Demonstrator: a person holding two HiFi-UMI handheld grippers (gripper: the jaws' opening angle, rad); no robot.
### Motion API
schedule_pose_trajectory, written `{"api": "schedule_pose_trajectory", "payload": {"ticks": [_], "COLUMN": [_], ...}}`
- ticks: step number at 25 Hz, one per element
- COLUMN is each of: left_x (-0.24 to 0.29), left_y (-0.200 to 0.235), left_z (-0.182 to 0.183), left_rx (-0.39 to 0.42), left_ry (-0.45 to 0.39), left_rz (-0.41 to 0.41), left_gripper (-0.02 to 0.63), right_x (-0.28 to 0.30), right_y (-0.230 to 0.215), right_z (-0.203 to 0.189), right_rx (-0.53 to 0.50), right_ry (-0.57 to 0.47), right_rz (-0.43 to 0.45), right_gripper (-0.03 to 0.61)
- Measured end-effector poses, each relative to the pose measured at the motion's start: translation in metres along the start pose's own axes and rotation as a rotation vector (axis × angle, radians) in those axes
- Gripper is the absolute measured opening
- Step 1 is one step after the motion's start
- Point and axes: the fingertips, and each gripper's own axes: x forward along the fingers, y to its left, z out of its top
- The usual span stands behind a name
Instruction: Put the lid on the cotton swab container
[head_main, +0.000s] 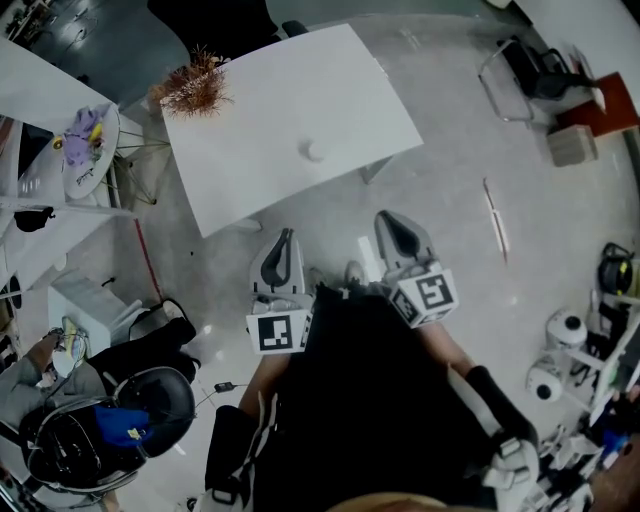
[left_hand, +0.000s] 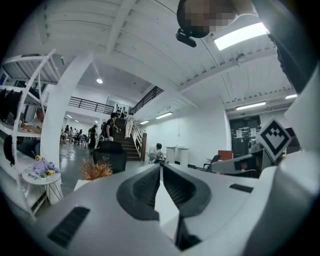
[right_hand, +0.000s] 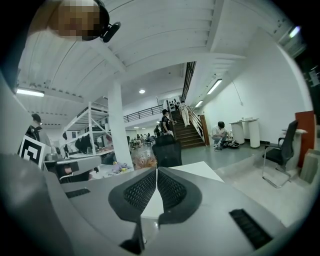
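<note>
A small white round thing (head_main: 314, 151), likely the cotton swab container, stands alone on the white table (head_main: 250, 130); it is too small to tell whether a lid sits on it. Both grippers hang over the floor, short of the table's near edge, and point toward it. My left gripper (head_main: 288, 236) is shut, its jaws meeting at the tips (left_hand: 161, 165) with nothing between them. My right gripper (head_main: 392, 218) is shut too, tips together (right_hand: 156, 170) and empty. The container does not show in either gripper view.
A dried brown plant (head_main: 193, 88) sits at the table's far left corner. A round side table (head_main: 90, 150) with toys stands left, a black office chair (head_main: 150, 400) at lower left, another chair (head_main: 530, 70) at upper right. People are by the stairs (right_hand: 185, 127).
</note>
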Motion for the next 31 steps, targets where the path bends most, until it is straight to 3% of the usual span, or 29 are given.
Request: {"api": "schedule_pose_trajectory", "payload": {"ticks": [31], "left_x": [0.006], "left_y": [-0.013], "left_z": [-0.001], "left_rx": [0.004], "left_ry": [0.006], "left_rz": [0.030], "left_gripper": [0.021], "right_x": [-0.001], "right_y": [-0.008], "right_z": [0.001], "right_rx": [-0.019], "right_ry": [0.003], "right_rz": [0.031], "right_gripper": [0.011]}}
